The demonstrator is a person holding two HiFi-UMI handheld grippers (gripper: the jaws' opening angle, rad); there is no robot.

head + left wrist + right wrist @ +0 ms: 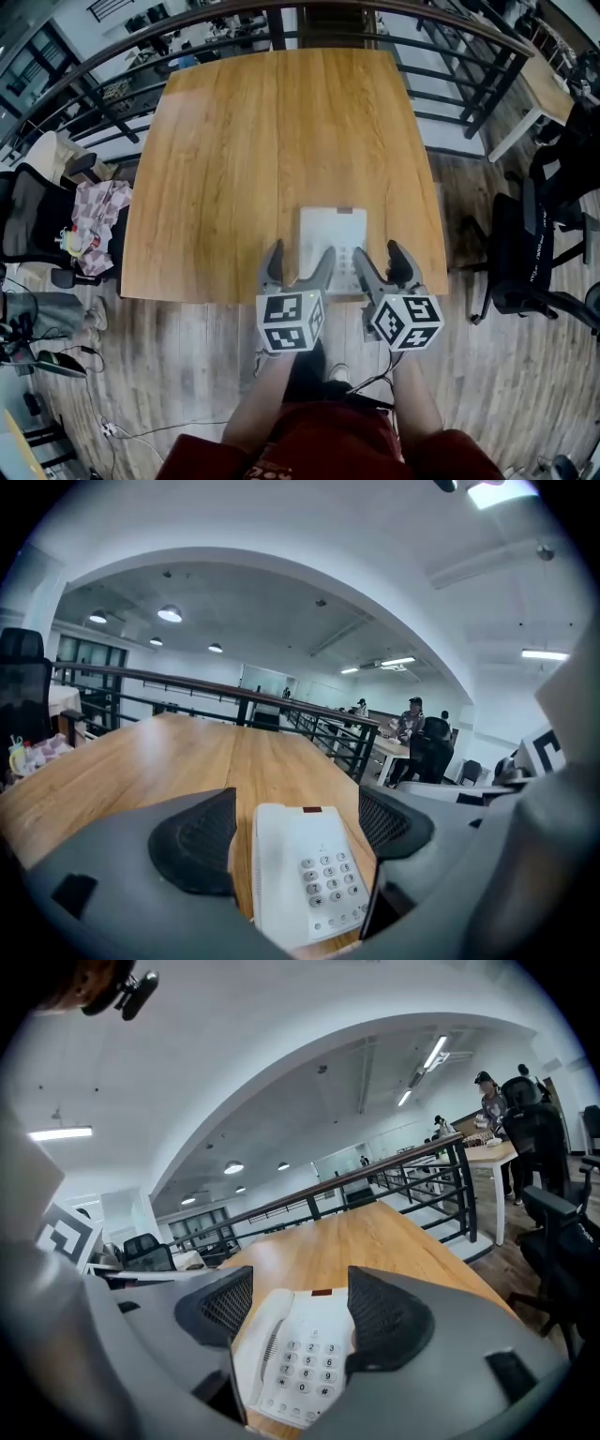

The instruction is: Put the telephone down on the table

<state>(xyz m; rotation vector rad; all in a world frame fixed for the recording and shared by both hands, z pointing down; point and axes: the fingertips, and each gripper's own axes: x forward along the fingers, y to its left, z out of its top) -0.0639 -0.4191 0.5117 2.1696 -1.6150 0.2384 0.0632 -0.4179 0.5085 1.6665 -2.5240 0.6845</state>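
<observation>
Wood-grain counter fills the space ahead of you, with a dark railing round its far sides. The telephone lies flat on the counter close to its near edge. It is just ahead of both grippers, keypad up, with the handset along the side nearer your left gripper.

Your left gripper has its jaws spread wide and pinches nothing. From its own view the telephone shows in the gap between the pads, beyond them and a little below. Your right gripper is likewise spread and empty, with the telephone ahead between its jaws. From above, the inner jaw of each gripper overlaps a near corner of the telephone, but I cannot tell whether either touches it.

Judging by how it lies, the telephone already looks set down.

If you do take hold again, expect a light, rigid plastic shell with smooth, rather slippery sides. Grip the base across its two long edges, not the handset. The handset probably only rests in its cradle and could slide off if you tilt it.
</observation>
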